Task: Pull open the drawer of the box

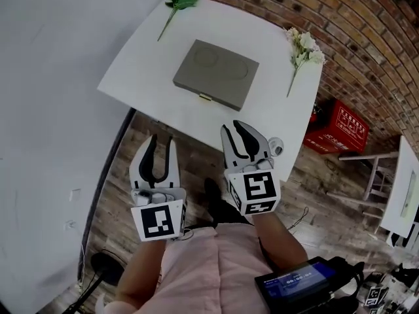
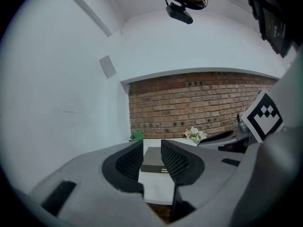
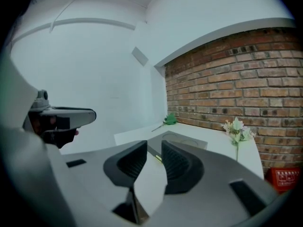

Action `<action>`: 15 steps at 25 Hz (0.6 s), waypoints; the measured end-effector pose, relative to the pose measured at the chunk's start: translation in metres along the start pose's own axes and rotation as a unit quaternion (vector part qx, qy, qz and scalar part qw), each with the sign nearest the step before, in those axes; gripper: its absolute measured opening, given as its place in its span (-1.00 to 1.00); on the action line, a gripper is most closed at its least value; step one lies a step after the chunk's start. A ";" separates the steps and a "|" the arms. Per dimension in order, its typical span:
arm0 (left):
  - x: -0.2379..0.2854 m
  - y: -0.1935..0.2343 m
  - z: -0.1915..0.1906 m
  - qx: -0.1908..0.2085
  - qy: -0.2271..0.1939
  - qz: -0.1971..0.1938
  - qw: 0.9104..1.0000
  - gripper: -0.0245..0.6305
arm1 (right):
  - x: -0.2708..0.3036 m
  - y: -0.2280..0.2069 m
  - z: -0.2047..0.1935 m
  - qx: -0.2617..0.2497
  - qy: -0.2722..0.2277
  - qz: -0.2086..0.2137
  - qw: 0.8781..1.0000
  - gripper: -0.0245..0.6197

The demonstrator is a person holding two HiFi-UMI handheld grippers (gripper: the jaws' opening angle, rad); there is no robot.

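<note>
Nothing done yet. Box (image 1: 216, 72) sits mid-counter (image 1: 163, 113); its drawer looks shut, small handle (image 1: 205, 97) facing the near edge. Left gripper (image 1: 162, 141) and right gripper (image 1: 234, 127) hang short of that edge, both jaws apart, empty. Reach, grip, pull all left.

A white table (image 1: 190, 120) stands in a corner. A red brick wall (image 1: 366, 51) runs behind the table, and a plain white wall (image 1: 52, 77) meets it at the table's left. Brown wood-plank floor (image 1: 196, 169) lies in front of the table. A red crate (image 1: 337, 128) sits on the floor at the table's right, and a pale stool (image 1: 378, 175) stands beyond it.
</note>
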State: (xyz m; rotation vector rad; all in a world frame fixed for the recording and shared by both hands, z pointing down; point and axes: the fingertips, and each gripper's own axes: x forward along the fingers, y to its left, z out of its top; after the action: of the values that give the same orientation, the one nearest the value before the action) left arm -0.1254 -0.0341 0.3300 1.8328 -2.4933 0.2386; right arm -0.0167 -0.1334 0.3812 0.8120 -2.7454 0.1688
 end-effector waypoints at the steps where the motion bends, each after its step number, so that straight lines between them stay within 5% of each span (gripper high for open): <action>1: 0.007 0.000 0.001 -0.003 0.001 0.000 1.000 -0.55 | 0.006 -0.003 0.002 0.000 0.000 0.003 1.000 -0.61; 15: 0.079 0.010 0.041 0.010 -0.033 -0.020 0.999 -0.55 | 0.068 -0.040 0.049 0.011 -0.037 -0.008 0.999 -0.62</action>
State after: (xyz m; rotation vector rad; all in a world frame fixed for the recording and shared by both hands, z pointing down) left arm -0.1563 -0.1119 0.2985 1.9281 -2.5034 0.2061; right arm -0.0607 -0.2112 0.3551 0.8637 -2.8094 0.1691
